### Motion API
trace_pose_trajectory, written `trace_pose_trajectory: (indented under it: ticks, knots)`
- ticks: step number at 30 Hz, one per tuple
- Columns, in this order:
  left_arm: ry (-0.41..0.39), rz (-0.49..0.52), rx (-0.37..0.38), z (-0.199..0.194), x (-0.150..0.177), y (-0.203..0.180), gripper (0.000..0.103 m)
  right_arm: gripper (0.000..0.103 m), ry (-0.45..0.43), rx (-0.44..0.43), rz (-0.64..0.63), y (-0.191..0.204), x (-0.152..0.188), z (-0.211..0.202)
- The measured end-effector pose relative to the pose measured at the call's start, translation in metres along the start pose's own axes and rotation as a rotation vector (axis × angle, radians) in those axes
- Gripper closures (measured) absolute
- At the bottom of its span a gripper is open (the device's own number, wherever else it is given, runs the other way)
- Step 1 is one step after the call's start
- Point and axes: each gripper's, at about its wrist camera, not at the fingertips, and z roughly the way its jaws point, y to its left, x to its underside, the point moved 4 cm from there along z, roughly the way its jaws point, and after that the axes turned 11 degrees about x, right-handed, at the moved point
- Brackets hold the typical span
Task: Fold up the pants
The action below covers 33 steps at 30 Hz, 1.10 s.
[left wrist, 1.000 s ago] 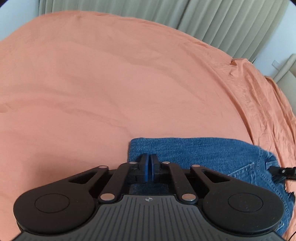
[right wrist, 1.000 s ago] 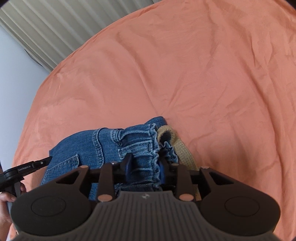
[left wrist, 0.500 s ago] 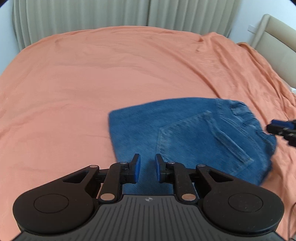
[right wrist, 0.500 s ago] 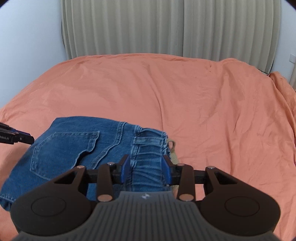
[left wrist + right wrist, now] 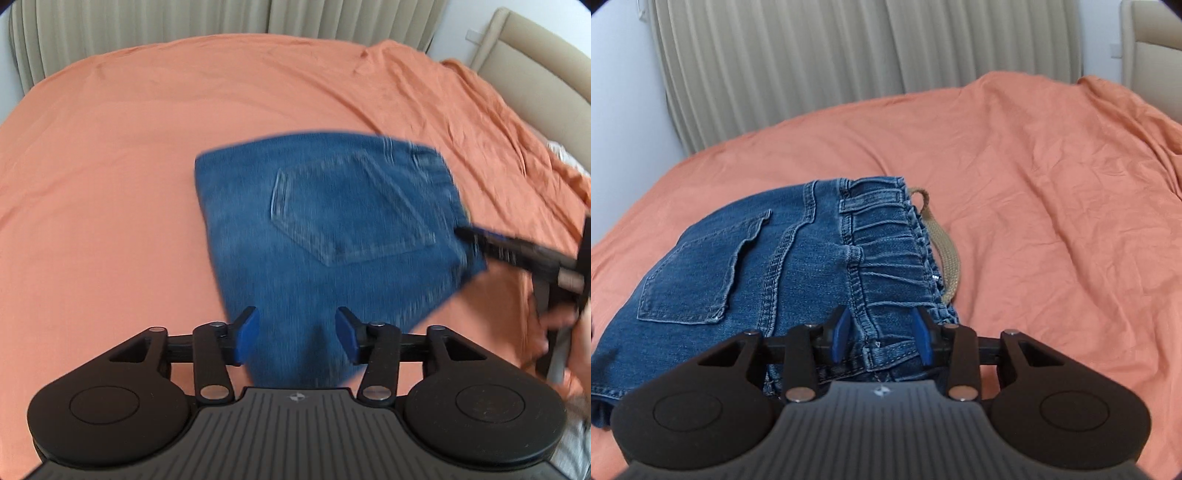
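Here my left gripper (image 5: 295,334) stands released, the folded pants (image 5: 325,236) lying on the orange sheet (image 5: 110,166) at mid-frame, their near edge showing between my spread blue pads. My right gripper (image 5: 881,334) is likewise parted, the gathered waistband (image 5: 886,251) showing between its pads, a tan drawstring (image 5: 945,251) to its right.

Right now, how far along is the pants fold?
Done: the jeans lie as a compact folded bundle on the orange sheet, back pocket up. In hand: nothing; the left gripper and right gripper are both open, jaws apart above the denim. Left: perhaps tucking in the tan drawstring at the waistband.
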Motion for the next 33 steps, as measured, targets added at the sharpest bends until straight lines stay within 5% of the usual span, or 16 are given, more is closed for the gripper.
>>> trace_pose_trajectory:
  ticks: [4, 7, 8, 9, 11, 15, 22, 29, 31, 33]
  knots:
    - [0.038, 0.062, -0.052, 0.006, 0.026, -0.011, 0.038, 0.069, -0.002, -0.017, 0.023, -0.003, -0.004, 0.002]
    - [0.07, 0.147, -0.138, 0.018, 0.041, -0.017, 0.051, 0.069, -0.006, -0.04, 0.055, -0.008, -0.002, 0.003]
    - [0.074, 0.18, -0.169, 0.021, 0.044, -0.018, 0.067, 0.069, -0.01, -0.045, 0.061, -0.009, -0.001, 0.002]
    - [0.072, 0.211, -0.201, 0.022, 0.047, -0.017, 0.07, 0.069, -0.011, -0.048, 0.064, -0.01, -0.001, 0.002]
    - [0.058, 0.23, -0.195, 0.017, 0.048, -0.017, 0.079, 0.069, -0.013, -0.055, 0.074, -0.011, 0.0, 0.002]
    - [0.088, 0.325, -0.25, 0.012, 0.055, -0.02, 0.081, 0.069, -0.016, -0.067, 0.082, -0.013, 0.0, 0.0]
    - [0.098, 0.149, -0.231, 0.032, 0.072, -0.001, 0.086, 0.069, -0.019, -0.07, 0.062, -0.013, 0.003, 0.001]
    - [0.042, 0.024, -0.17, -0.005, 0.079, -0.003, 0.081, 0.066, -0.052, -0.046, 0.074, -0.012, 0.001, -0.008]
    - [-0.012, -0.013, -0.136, -0.023, 0.077, -0.002, 0.078, 0.042, -0.073, -0.058, 0.093, -0.014, 0.0, -0.02]
    - [-0.093, -0.085, -0.09, -0.042, 0.069, 0.006, 0.061, 0.026, -0.086, -0.063, 0.129, -0.019, 0.0, -0.032]
